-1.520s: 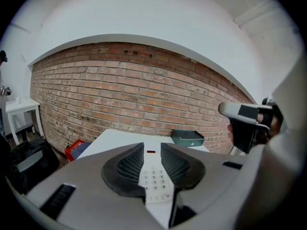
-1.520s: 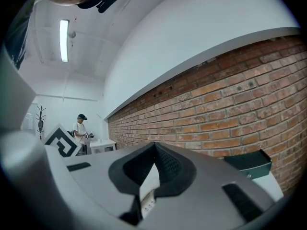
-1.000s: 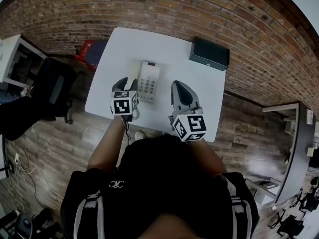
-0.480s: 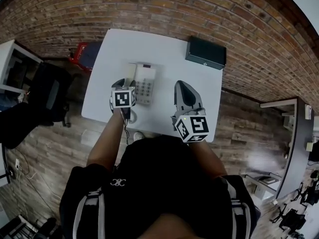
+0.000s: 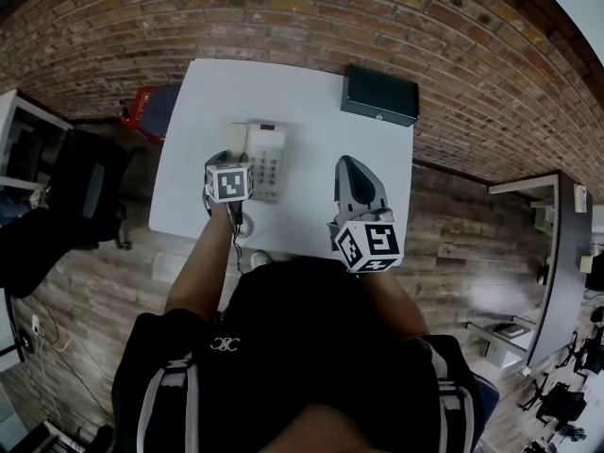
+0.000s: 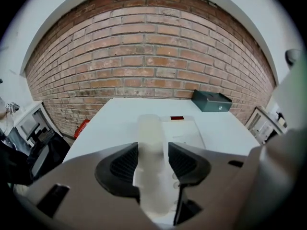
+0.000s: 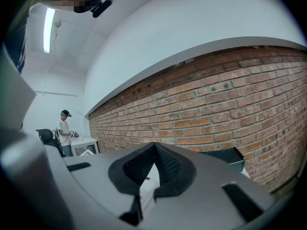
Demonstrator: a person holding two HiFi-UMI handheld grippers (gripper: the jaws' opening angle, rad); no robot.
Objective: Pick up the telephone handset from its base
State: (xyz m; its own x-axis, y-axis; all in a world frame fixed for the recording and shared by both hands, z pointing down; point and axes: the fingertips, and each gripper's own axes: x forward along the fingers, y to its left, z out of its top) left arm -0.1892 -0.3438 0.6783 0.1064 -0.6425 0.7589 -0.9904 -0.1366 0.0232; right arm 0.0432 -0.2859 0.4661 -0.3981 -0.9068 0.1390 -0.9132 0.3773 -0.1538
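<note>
left gripper (image 6: 153, 150) over white bench (image 5: 311, 102), fingers (image 6: 125, 163) just opening, apart on both sides of telephone handset (image 6: 149, 126) resting on base (image 6: 186, 134); right gripper (image 7: 154, 147) fingers closed, empty

Head view from high above, steeply down on the white table (image 5: 311, 111), left gripper view close over the telephone (image 6: 186, 133) facing the far brick wall (image 6: 144, 56), right gripper view nearly level, all share the far-right black box (image 6: 211, 100)
</note>
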